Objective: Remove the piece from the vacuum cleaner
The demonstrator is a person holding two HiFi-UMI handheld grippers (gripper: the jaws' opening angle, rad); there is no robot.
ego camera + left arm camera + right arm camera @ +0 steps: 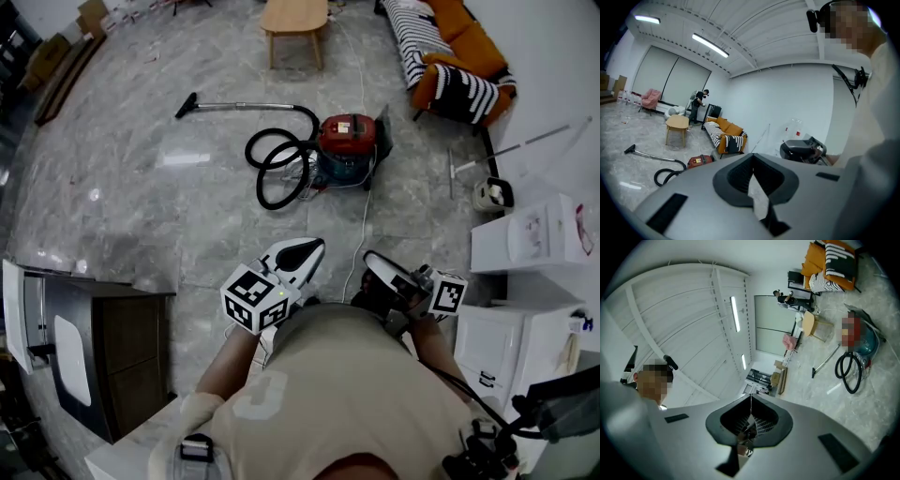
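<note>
**On the floor (141, 187) at 12 o'clock, the vacuum cleaner (349, 142) lies well apart from both clenched grippers**

Pale marble floor fills most of the head view, and the widest free room is from 9 to 12 o'clock. At 1 o'clock, by the wall, stands an orange sofa (459, 42) with striped covers. At 8 o'clock a dark cabinet (122, 352) closes the near left side. At 3 o'clock white units (530, 239) close the right side, near the person's right arm. A small wooden table (295, 17) stands at 12 o'clock, at the far edge.

Between that table and the person lies the red and teal vacuum cleaner, with bare floor on all its sides. Its black hose (277, 161) is coiled just beside the body at its 9 o'clock. From the hose a metal wand (248, 106) runs further toward 9 o'clock and ends in a dark nozzle (186, 105). A thin white cord (364, 216) goes from the body down toward 6 o'clock, between the two grippers.

Both grippers are close before the person's chest and point toward 12 o'clock, to the vacuum cleaner. The left gripper (309, 248) has its jaws pressed together with nothing between them. The right gripper (373, 262) is clenched too, and is also empty. A strip of free floor lies between the jaws and the vacuum cleaner.
</note>
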